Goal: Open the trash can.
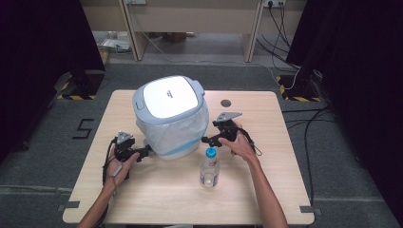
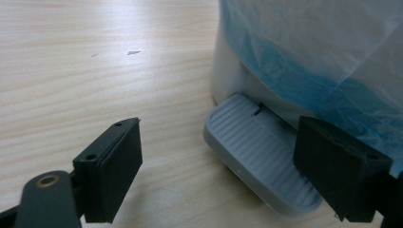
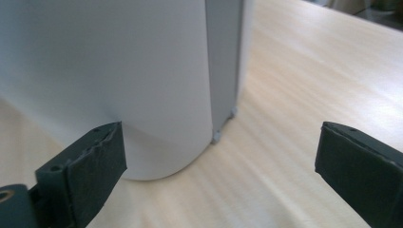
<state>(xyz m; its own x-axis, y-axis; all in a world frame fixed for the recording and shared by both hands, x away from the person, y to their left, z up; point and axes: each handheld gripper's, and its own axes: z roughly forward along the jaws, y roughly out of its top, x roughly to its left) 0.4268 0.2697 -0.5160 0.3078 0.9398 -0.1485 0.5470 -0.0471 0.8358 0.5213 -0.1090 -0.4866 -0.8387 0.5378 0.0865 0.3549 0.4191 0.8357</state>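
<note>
The bin (image 1: 170,116) is standing mid-worktop (image 1: 266,190) with its lid down; the left tool (image 2: 216,173) is hovering spread around the grey pedal (image 2: 259,152), and the right tool (image 3: 216,175) is waiting spread at the bin's far side. Pressing the pedal off-centre is likely to slide or tip the light bin. The bottle (image 1: 209,167) just beside it could get knocked over.

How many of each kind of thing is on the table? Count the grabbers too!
Pedal bin: 1
Water bottle: 1
Grippers: 2, the left gripper and the right gripper
Total: 4
</note>
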